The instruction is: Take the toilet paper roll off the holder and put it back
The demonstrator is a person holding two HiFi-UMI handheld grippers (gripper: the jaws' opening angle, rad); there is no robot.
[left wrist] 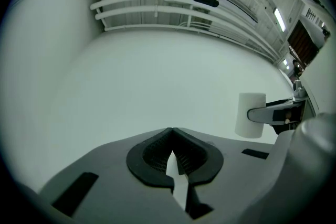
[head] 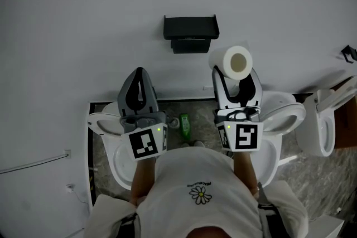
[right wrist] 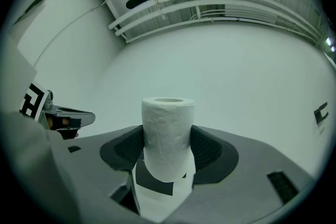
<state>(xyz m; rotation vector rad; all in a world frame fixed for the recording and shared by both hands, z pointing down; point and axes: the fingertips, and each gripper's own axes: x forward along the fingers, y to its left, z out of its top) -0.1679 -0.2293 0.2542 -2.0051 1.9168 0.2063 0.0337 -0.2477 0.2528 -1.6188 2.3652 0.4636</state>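
Closest in, my right gripper [right wrist: 168, 152] is clenching the toilet paper roll [right wrist: 167, 123] by its sides, off the black holder [head: 191, 32] and just to its right. My left gripper [head: 138, 74] is hanging closed on nothing. I am judging this as the return step. Next I am needing to carry the roll leftward and seat it squarely on the holder.

No legible text anywhere. Closest candidate is a tiny line of print above the daisy graphic [head: 200, 194] on the white shirt [head: 195, 167], lower centre of the head view, too small to read. The left marker cube [head: 144, 143] and right marker cube [head: 246, 136] carry black-and-white square codes (patterns, not letters). Green bottle [head: 184, 125] label, mid-frame: unreadable.
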